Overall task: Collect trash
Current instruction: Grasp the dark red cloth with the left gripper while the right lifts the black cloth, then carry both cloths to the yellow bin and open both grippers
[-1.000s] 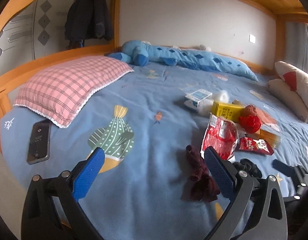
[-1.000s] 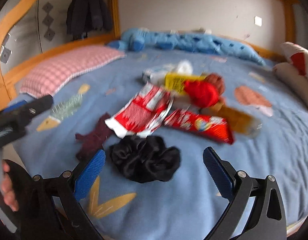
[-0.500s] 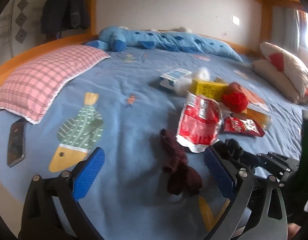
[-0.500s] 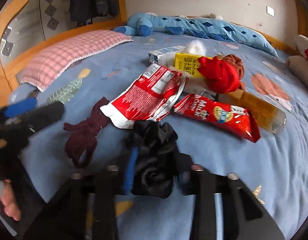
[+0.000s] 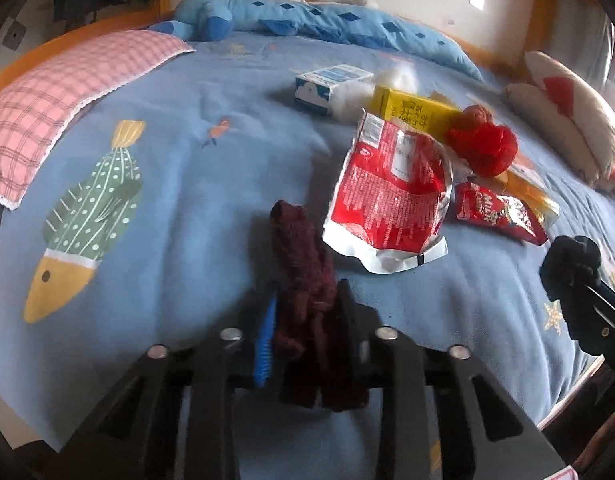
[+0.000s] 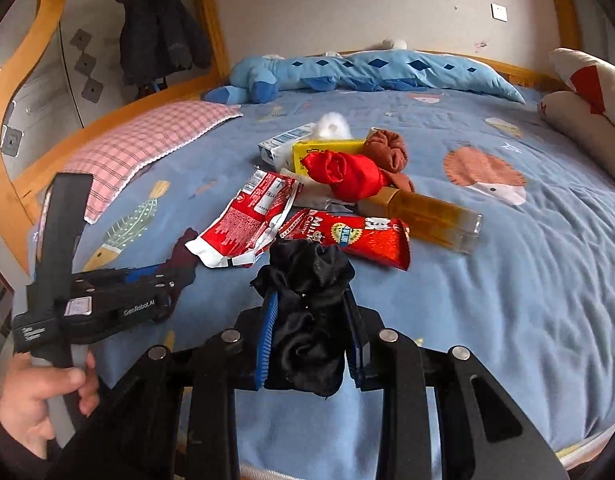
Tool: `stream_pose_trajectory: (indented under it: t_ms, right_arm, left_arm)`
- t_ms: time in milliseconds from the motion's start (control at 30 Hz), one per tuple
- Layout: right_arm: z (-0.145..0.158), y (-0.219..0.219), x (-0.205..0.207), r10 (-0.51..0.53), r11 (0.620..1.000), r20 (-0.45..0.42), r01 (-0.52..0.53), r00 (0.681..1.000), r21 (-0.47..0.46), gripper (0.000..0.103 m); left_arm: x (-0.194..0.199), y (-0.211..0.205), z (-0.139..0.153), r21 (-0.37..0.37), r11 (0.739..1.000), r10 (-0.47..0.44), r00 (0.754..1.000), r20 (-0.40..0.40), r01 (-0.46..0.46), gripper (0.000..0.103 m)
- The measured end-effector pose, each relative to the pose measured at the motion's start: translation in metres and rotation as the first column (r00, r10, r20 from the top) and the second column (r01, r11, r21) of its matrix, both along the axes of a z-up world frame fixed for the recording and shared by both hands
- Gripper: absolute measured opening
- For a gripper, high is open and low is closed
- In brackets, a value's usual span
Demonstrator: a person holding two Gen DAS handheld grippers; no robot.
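Maroon cloth [image 5: 303, 264] pinched tight in left gripper [image 5: 311, 336], black scrunchie [image 6: 307, 312] clamped in right gripper [image 6: 311, 340].
Both just in front of red snack wrapper [image 5: 387, 196].

Pink-checked pillow [image 5: 63, 92], blue fish-print bedspread [image 5: 195, 200]

Left gripper [image 5: 307, 336] is closing its two fingers tight on a dark maroon cloth [image 5: 303, 280], blue pad [image 5: 265, 344] pressing one side. Seen from the right wrist view, it is reaching in low from the left, and the person's left hand [image 6: 39, 396] is wrapping its handle, thumb across the front. Right gripper [image 6: 309, 340] is clamping a bunched black cloth [image 6: 307, 308], both blue pads pressing into it, the cloth bulging above the fingertips. The two grippers are sitting near each other, not touching.
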State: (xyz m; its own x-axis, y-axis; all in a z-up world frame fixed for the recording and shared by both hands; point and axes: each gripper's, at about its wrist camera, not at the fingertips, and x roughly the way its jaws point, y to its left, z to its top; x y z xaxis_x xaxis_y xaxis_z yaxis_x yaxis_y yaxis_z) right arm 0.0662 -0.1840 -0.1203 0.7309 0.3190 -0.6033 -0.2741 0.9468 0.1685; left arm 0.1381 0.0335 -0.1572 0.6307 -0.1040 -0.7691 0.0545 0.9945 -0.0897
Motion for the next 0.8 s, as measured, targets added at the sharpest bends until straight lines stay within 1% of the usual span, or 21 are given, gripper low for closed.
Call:
stream_pose_trajectory:
  t_ms: [100, 133, 200, 300, 400, 467, 500, 533, 600, 633, 667, 700, 733, 800]
  right_arm:
    - [0.006, -0.008, -0.008, -0.002, 1.0, 0.007, 0.002, 1.0, 0.031, 0.029]
    - [0.008, -0.011, -0.011, -0.004, 0.999, 0.012, 0.003, 1.0, 0.037, 0.029]
    - [0.016, -0.018, -0.02, -0.01, 0.999, 0.028, 0.009, 1.0, 0.045, 0.029]
    - [0.03, -0.032, -0.039, -0.026, 0.998, 0.059, 0.022, 0.998, 0.057, 0.029]
    - [0.041, -0.054, -0.064, -0.067, 0.996, 0.079, 0.061, 0.995, 0.068, 0.029]
    - [0.047, -0.072, -0.082, -0.111, 0.992, 0.088, 0.105, 0.99, 0.071, 0.029]
    - [0.05, -0.083, -0.096, -0.142, 0.988, 0.093, 0.136, 0.985, 0.067, 0.029]
    - [0.053, -0.093, -0.107, -0.17, 0.984, 0.097, 0.165, 0.981, 0.061, 0.029]
    - [0.058, -0.113, -0.132, -0.231, 0.973, 0.107, 0.227, 0.967, 0.047, 0.029]
    - [0.06, -0.124, -0.146, -0.261, 0.965, 0.109, 0.258, 0.959, 0.037, 0.029]
    - [0.062, -0.132, -0.156, -0.284, 0.959, 0.11, 0.283, 0.952, 0.03, 0.029]
    - [0.064, -0.145, -0.174, -0.328, 0.944, 0.113, 0.329, 0.938, 0.016, 0.03]
    - [0.065, -0.155, -0.188, -0.359, 0.933, 0.113, 0.36, 0.926, 0.009, 0.03]
    - [0.065, -0.174, -0.214, -0.422, 0.905, 0.102, 0.424, 0.901, -0.001, 0.03]
  left_arm:
    - [-0.012, 0.005, 0.008, -0.028, 1.0, 0.003, 0.999, 0.04, -0.002, 0.024]
    - [-0.02, 0.008, 0.016, -0.043, 0.999, 0.002, 0.998, 0.061, 0.0, 0.024]
    - [-0.031, 0.008, 0.028, -0.049, 0.999, -0.004, 0.996, 0.093, 0.009, 0.024]
    - [-0.054, 0.0, 0.055, -0.055, 0.996, -0.056, 0.986, 0.155, 0.066, 0.024]
    - [-0.079, -0.022, 0.078, -0.063, 0.983, -0.157, 0.965, 0.21, 0.173, 0.024]
    - [-0.094, -0.047, 0.091, -0.079, 0.96, -0.246, 0.941, 0.23, 0.27, 0.024]
    - [-0.1, -0.059, 0.095, -0.089, 0.945, -0.287, 0.928, 0.238, 0.315, 0.024]
    - [-0.108, -0.076, 0.1, -0.1, 0.922, -0.342, 0.907, 0.246, 0.375, 0.024]
    - [-0.118, -0.102, 0.104, -0.112, 0.883, -0.418, 0.871, 0.257, 0.456, 0.024]
    - [-0.125, -0.121, 0.106, -0.114, 0.854, -0.468, 0.844, 0.26, 0.508, 0.024]
    - [-0.13, -0.134, 0.106, -0.115, 0.831, -0.504, 0.824, 0.259, 0.544, 0.024]
    - [-0.134, -0.148, 0.106, -0.121, 0.807, -0.538, 0.803, 0.255, 0.579, 0.024]
    - [-0.142, -0.166, 0.106, -0.137, 0.772, -0.581, 0.776, 0.247, 0.621, 0.024]
    - [-0.153, -0.192, 0.105, -0.157, 0.716, -0.642, 0.73, 0.235, 0.68, 0.024]
